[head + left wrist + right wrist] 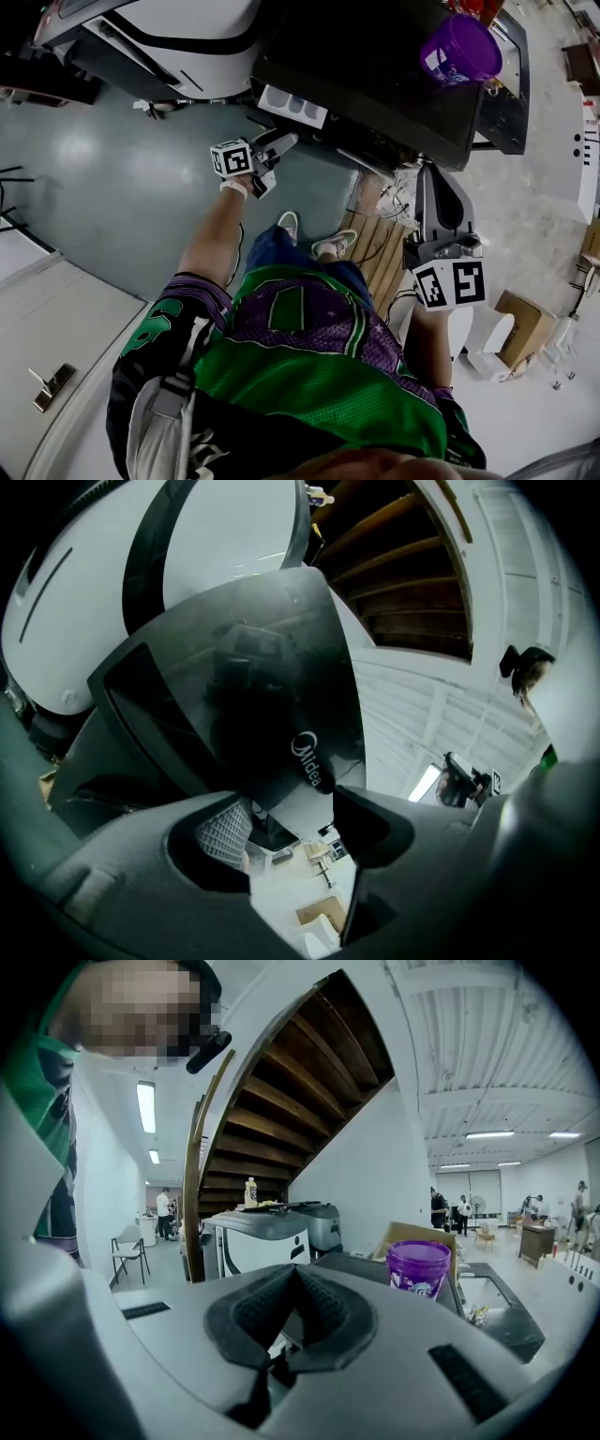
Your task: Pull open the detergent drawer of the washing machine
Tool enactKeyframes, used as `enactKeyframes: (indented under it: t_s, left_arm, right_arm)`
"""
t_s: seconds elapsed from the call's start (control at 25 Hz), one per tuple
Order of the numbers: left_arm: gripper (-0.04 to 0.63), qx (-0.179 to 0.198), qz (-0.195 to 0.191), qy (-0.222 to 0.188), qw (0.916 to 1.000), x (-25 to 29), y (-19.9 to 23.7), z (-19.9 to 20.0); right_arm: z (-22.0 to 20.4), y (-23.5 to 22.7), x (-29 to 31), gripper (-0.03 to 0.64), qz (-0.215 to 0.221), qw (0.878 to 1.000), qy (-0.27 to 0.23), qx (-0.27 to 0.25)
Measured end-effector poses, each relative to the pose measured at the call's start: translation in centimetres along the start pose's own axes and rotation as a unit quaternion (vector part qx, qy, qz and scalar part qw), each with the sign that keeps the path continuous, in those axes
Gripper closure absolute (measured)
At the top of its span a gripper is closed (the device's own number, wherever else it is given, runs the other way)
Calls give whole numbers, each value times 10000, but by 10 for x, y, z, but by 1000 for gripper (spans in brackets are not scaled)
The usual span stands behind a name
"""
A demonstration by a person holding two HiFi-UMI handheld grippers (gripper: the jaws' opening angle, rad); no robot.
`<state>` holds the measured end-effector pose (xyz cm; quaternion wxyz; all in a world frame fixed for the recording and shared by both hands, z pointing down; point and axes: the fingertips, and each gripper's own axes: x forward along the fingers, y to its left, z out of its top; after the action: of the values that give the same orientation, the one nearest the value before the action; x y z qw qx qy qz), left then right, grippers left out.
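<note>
The black washing machine [375,75] stands at the top of the head view. Its detergent drawer [292,106] sticks out of the front as a white tray with compartments. My left gripper [286,142] points level at it, just short of the tray. In the left gripper view the jaws [295,832] stand open, and the dark front panel with the Midea logo [314,759] hangs just above the gap, with no pad pressing on it. My right gripper [434,175] is held off to the right beside the machine. Its pads [292,1279] meet with nothing between them.
A purple tub [461,47] sits on the machine's top, and it also shows in the right gripper view as the purple tub [418,1267]. A white appliance [169,37] stands to the left. A wooden pallet [375,246] and a cardboard box [520,323] lie by my feet.
</note>
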<state>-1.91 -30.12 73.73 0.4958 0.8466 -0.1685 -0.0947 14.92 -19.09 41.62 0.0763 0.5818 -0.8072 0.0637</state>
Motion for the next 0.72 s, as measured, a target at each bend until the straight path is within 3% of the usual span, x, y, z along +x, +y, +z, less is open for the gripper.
enactKeyframes:
  t_s: [0.4,0.52,0.6,0.72]
  left_arm:
    - [331,45,212,-141,9997,-24,-14,-23]
    - [357,106,130,-186,9997,-31,-26,-29]
    - [420,107,70,-346,9993,-37,-31,-28]
    - [369,30,244,-354,9991,-38,-17,-33]
  right_arm:
    - [9,-8,-13,617,249,9996,-117,-73]
    - [10,-9,-19,617,279,9995,-119,-101]
    - [11,-8,-19,617,305,9994,-122,-90]
    - [11,-6,-20,617,329,9993,-131,-101]
